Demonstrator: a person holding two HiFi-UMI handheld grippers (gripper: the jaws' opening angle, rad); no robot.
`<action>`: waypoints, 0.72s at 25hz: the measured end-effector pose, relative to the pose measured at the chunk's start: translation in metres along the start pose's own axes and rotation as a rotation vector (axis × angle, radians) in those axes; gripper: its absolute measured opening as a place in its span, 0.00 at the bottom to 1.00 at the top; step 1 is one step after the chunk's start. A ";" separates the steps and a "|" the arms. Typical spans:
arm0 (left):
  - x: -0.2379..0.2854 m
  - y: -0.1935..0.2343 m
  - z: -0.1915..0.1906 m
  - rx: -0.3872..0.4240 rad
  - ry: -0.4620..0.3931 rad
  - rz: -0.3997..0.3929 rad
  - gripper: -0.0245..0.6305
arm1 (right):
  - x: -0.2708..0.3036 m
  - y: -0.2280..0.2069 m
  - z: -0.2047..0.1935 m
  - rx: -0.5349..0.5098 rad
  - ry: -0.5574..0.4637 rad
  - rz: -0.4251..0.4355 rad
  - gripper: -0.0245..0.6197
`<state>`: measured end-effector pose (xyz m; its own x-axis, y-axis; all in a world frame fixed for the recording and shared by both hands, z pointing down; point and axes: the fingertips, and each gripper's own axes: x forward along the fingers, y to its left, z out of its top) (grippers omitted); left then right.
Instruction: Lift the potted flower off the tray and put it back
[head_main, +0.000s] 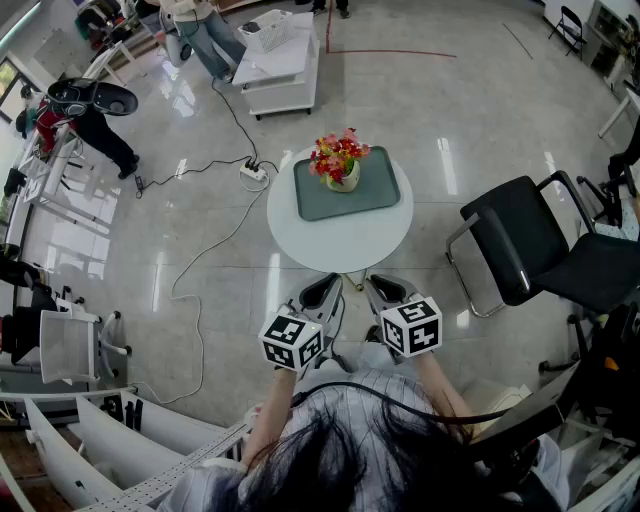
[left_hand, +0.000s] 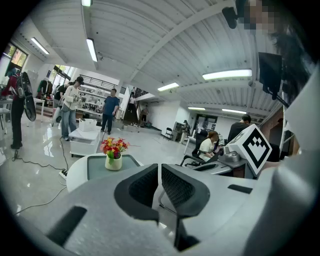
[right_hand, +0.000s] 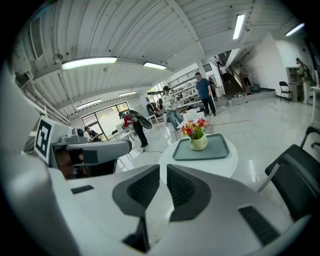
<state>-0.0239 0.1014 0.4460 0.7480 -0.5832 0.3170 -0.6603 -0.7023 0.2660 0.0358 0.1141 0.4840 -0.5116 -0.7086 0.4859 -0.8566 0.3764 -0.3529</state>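
A potted flower (head_main: 339, 162) with red and yellow blooms in a pale pot stands on a grey-green tray (head_main: 374, 191) on a round white table (head_main: 340, 240). Both grippers hang short of the table's near edge, side by side. My left gripper (head_main: 325, 292) is shut with nothing between its jaws. The right gripper (head_main: 385, 291) is likewise shut and empty. From the left gripper view the potted flower (left_hand: 114, 153) is far ahead to the left, on the tray (left_hand: 96, 167). In the right gripper view the flower (right_hand: 196, 133) and tray (right_hand: 216, 149) lie ahead, right of centre.
A black chair (head_main: 535, 250) stands right of the table. A power strip (head_main: 253, 172) and cable (head_main: 200, 262) lie on the floor to the left. A white trolley (head_main: 277, 62) is beyond the table. People stand in the background (left_hand: 72, 107).
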 end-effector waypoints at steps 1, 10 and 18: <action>-0.003 0.001 -0.001 -0.001 0.002 -0.001 0.07 | 0.000 0.004 0.001 0.010 -0.002 -0.001 0.14; -0.031 0.015 -0.008 -0.011 0.023 -0.021 0.07 | 0.003 0.032 -0.002 0.041 -0.007 -0.036 0.14; -0.063 0.017 -0.019 -0.020 0.029 -0.051 0.07 | 0.004 0.061 -0.017 0.065 -0.016 -0.055 0.14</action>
<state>-0.0834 0.1337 0.4484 0.7783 -0.5346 0.3292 -0.6231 -0.7223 0.3002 -0.0200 0.1444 0.4779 -0.4621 -0.7371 0.4931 -0.8770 0.2972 -0.3777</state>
